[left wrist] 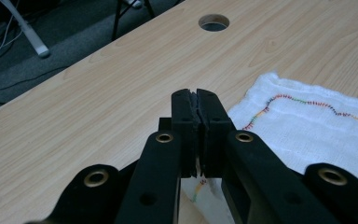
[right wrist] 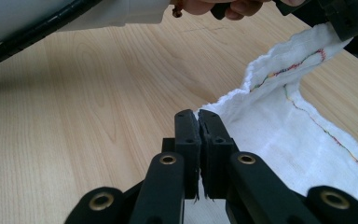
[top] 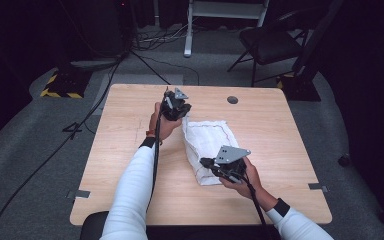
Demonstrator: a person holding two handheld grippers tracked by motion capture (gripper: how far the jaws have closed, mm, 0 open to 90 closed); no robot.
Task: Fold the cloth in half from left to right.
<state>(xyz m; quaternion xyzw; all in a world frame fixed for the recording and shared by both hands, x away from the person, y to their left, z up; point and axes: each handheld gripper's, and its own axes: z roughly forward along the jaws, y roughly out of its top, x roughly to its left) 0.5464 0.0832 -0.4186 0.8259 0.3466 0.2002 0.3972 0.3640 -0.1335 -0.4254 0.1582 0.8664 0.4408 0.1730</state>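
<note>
Both tongs are pinching the white woven cloth with multicoloured stitching [top: 207, 140]: left tongs [top: 179, 114] grip its far edge, right tongs [top: 207, 162] its near edge, probably to lift or fold it over the pale wooden desk [top: 125, 130].

One cloth [top: 207, 142]; two hand-held grippers [top: 176, 114]

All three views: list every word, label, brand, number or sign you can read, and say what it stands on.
None: no readable text in these pictures.
The white cloth carries coloured stitching, not letters.
The wooden table is unmarked.
The black and yellow striped block on the floor shows stripes, no words.
</note>
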